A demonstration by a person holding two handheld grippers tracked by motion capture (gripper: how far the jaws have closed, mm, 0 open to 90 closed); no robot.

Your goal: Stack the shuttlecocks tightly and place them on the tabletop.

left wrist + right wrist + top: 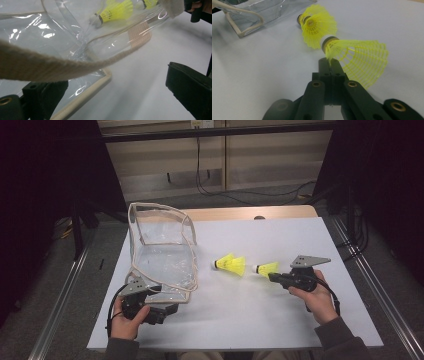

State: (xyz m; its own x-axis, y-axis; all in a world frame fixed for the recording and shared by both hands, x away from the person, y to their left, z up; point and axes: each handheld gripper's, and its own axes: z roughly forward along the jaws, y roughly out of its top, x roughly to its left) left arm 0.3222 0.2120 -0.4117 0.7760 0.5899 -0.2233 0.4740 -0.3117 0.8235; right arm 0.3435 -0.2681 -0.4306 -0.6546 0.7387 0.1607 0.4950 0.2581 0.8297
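A clear plastic bag (pixel 162 255) with beige trim stands open on the left of the white sheet (pixel 280 320). My left gripper (pixel 162 300) is open at the bag's near corner, its jaws wide apart, and the beige strap (pixel 50 67) crosses just above its left jaw. Two yellow shuttlecocks lie mid-table. My right gripper (pixel 271 276) is shut on the skirt edge of the right shuttlecock (pixel 266 268), as the right gripper view shows (pixel 329 61). The other shuttlecock (pixel 231 264) lies free just beyond it (pixel 318 25), cork end toward the bag (pixel 254 10).
The white sheet covers a wooden table (pixel 280 211) with metal rails along both sides. Black curtains and cables lie beyond the far edge. Bare sheet stretches to the right of and behind the shuttlecocks.
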